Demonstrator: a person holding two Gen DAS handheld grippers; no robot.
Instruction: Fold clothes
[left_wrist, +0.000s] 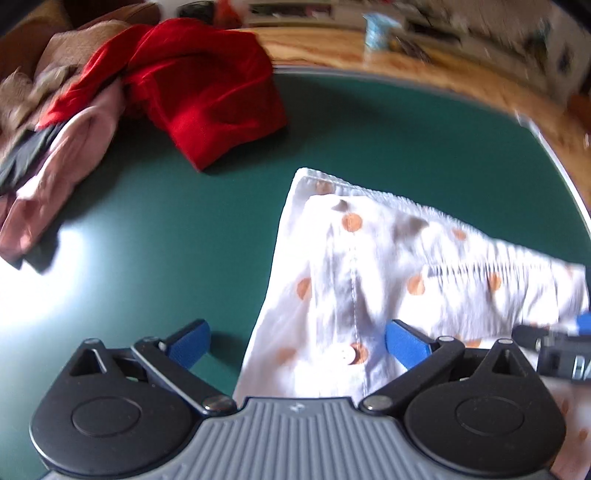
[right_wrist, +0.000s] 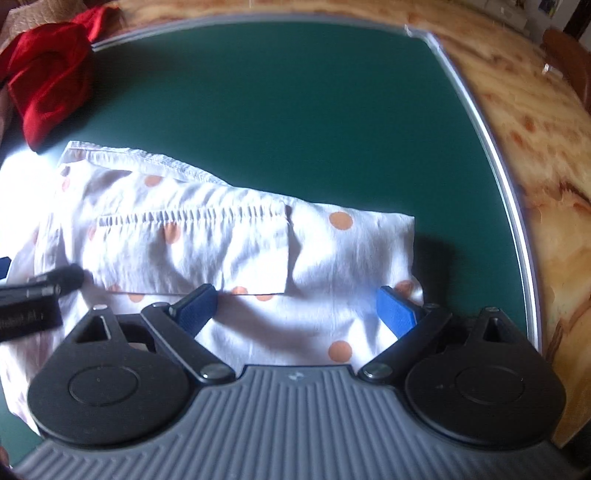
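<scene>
Left wrist view: the left claw (left_wrist: 297, 341) fills the bottom of the picture, its two blue-padded fingers (left_wrist: 190, 343) spread wide apart with nothing between them. It hangs over a green desk (left_wrist: 166, 229). A white garment with orange polka dots (left_wrist: 369, 266) lies flat on the desk, under the claw's right finger and stretching ahead and to the right; its gathered elastic waistband runs along the far edge, and a stitched seam with a white button lies between the fingers. The left finger sits over bare green surface. Far ahead and to the left is a loose pile: a crumpled red cloth (left_wrist: 199, 92), a pink garment (left_wrist: 66, 173) beside it, and beige fabric (left_wrist: 62, 62) behind. At the right edge, part of the right claw (left_wrist: 557, 345) shows, black with a blue tip, over the same garment. The picture is blurred.

Right wrist view: the right claw (right_wrist: 297, 308) is also spread wide, gripping nothing, both blue pads resting just above the polka-dot garment. The garment lies directly ahead and to the left, folded into a long band with a pleated edge across its middle. The left claw (right_wrist: 37, 295) shows at the left edge, over the cloth. Beyond the garment the desk is green, with a pale metal rim (right_wrist: 491, 155) curving on the right and a wooden surface (right_wrist: 546, 155) outside it. The red cloth sits far ahead on the left.
</scene>
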